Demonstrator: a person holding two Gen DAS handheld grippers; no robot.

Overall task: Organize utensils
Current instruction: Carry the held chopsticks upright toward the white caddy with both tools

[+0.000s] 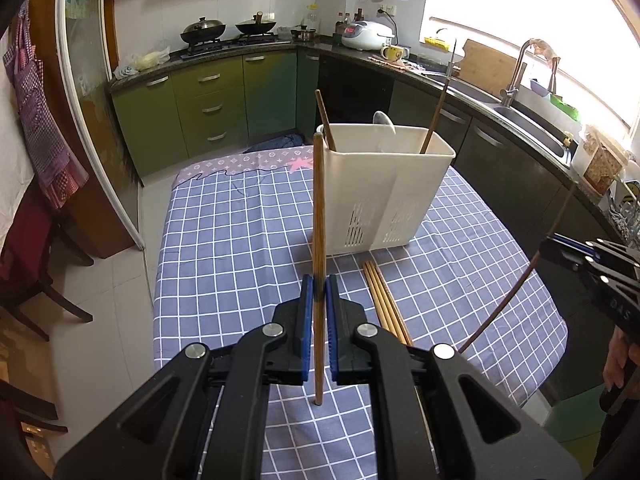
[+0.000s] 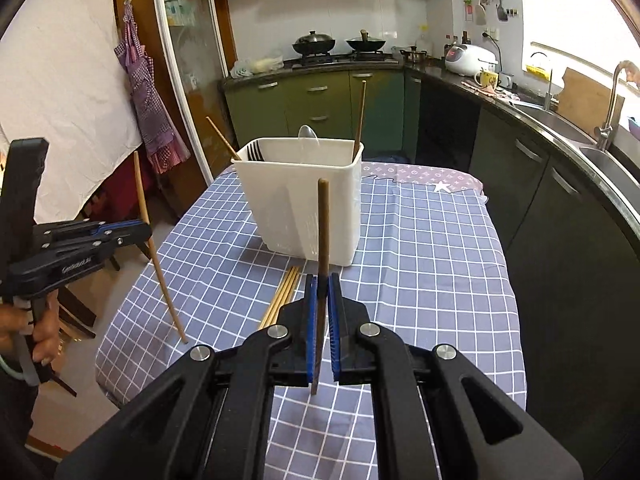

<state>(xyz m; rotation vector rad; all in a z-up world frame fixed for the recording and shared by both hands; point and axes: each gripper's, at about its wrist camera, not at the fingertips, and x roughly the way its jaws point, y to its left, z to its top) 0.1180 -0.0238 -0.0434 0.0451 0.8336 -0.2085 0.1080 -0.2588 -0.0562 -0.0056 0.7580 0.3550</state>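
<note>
A white plastic utensil holder [image 1: 384, 184] [image 2: 304, 204] stands on the checked tablecloth, with two chopsticks [image 1: 325, 120] and a spoon [image 1: 383, 120] inside. My left gripper [image 1: 319, 292] is shut on a light wooden chopstick [image 1: 319, 216], held upright in front of the holder; it also shows in the right wrist view [image 2: 156, 256]. My right gripper [image 2: 322, 286] is shut on a dark brown chopstick [image 2: 323, 224], also upright; it shows in the left wrist view [image 1: 508, 300]. Several light chopsticks [image 1: 386, 300] [image 2: 282, 296] lie on the cloth in front of the holder.
The table [image 1: 224, 240] has edges at left and right, with chairs [image 1: 36, 280] at its left. Green kitchen cabinets [image 1: 208, 100], a stove with woks [image 1: 228, 30] and a sink [image 1: 532, 120] run along the back and right.
</note>
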